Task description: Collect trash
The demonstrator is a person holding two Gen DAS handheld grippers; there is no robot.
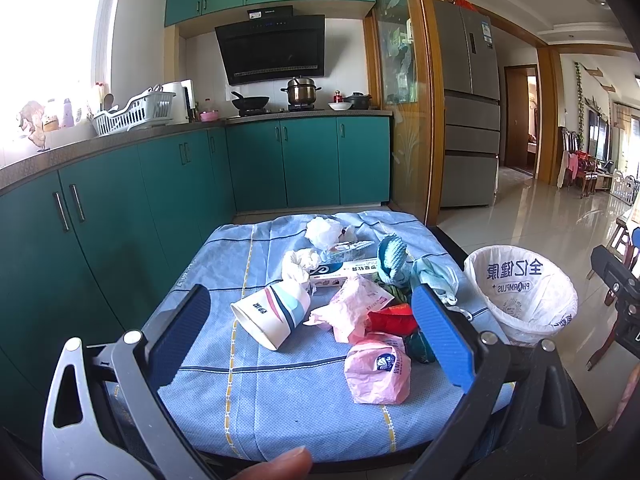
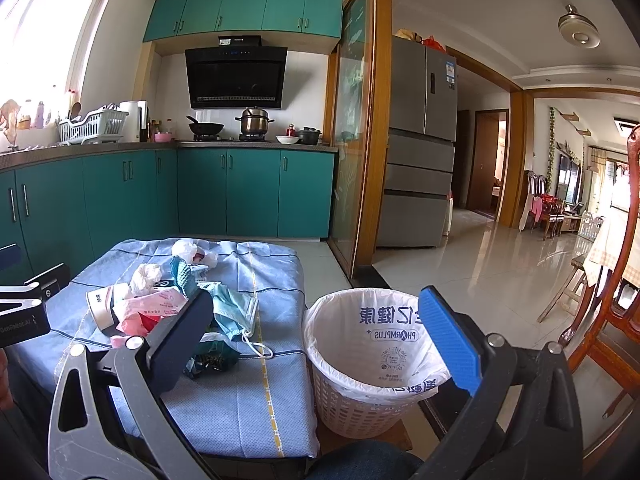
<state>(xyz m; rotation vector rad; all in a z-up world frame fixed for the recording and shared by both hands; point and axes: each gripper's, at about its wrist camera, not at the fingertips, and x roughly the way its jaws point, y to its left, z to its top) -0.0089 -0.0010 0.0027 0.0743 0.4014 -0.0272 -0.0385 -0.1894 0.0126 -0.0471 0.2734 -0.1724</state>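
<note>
A pile of trash lies on a low table with a blue cloth (image 1: 256, 396): a tipped paper cup (image 1: 272, 312), pink plastic wrappers (image 1: 376, 372), a red packet (image 1: 390, 316), white crumpled tissues (image 1: 324, 230), a toothpaste box (image 1: 346, 270), a teal net (image 1: 392, 258) and a blue face mask (image 2: 234, 312). A white basket bin with a printed liner (image 2: 372, 356) stands right of the table. My left gripper (image 1: 310, 302) is open and empty above the table's near side. My right gripper (image 2: 314, 308) is open and empty, above the gap between table and bin.
Teal kitchen cabinets (image 1: 308, 160) and a counter with a dish rack (image 1: 134, 114) stand behind the table. A fridge (image 2: 420, 140) stands past a wooden door frame. A wooden chair (image 2: 612, 300) is at the far right. Tiled floor lies beyond the bin.
</note>
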